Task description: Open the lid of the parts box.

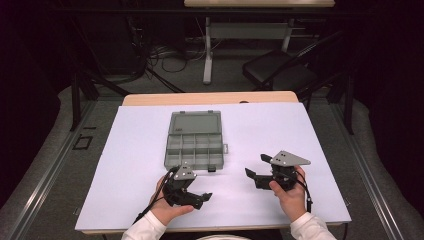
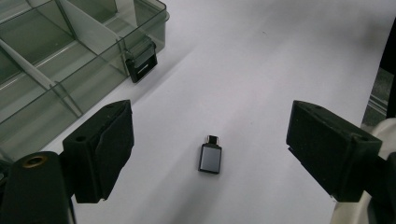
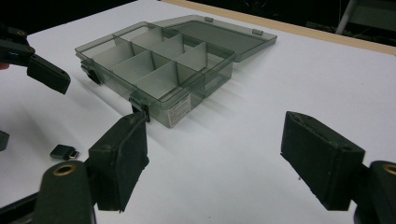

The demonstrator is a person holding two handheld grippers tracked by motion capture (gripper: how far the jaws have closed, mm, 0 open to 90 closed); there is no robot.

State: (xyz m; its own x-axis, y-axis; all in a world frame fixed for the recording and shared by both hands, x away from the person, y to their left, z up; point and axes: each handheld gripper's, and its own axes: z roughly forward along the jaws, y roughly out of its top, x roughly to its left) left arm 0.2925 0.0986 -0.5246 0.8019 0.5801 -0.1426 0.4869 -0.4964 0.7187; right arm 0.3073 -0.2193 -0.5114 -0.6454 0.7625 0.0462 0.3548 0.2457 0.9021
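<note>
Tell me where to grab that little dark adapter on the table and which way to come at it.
Grip the adapter across its two long flat sides, mid-body, not on the short metal plug at its far end. It lies flat on the white table, so come straight down from above. The left gripper is probably best placed: its jaws stand open on either side of it.

White sleeves [image 1: 145, 229]; black grippers with grey three-cornered plates [image 1: 290, 158], brass screws [image 2: 34, 161], padded jaws.
</note>
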